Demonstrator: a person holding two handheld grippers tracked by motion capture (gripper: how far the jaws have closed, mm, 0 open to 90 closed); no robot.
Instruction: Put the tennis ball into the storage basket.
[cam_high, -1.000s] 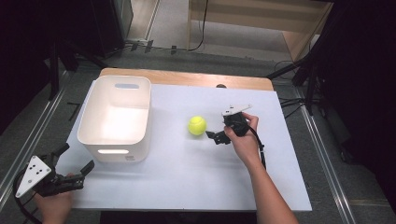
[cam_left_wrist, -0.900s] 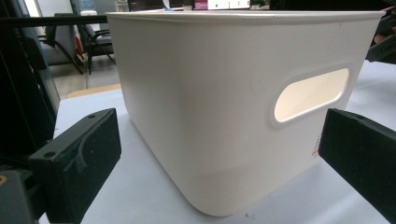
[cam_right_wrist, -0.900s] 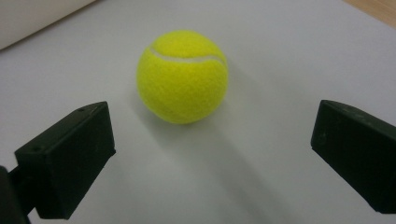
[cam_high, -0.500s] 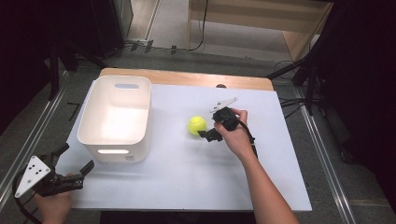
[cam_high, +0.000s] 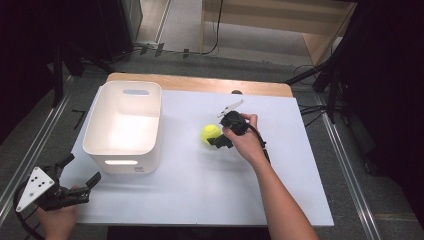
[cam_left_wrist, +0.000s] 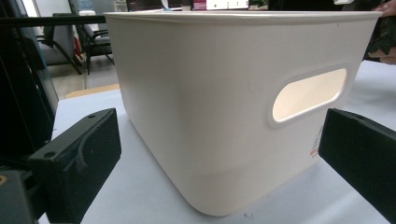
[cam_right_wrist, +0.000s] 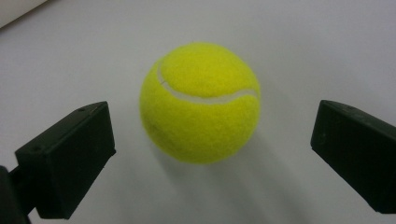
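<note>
Between right gripper (cam_right_wrist: 210, 154) jaws now, tennis ball (cam_right_wrist: 200, 102), ungripped.

a: what sits on the white table (cam_high: 200, 190)?
b: a white bin (cam_high: 125, 125) at its left, a yellow tennis ball (cam_high: 211, 133) near the middle.
a: and the grippers?
b: the right gripper (cam_high: 218, 141) is right beside the ball; the left gripper (cam_high: 80, 172) hangs at the near left corner, jaws apart.
</note>
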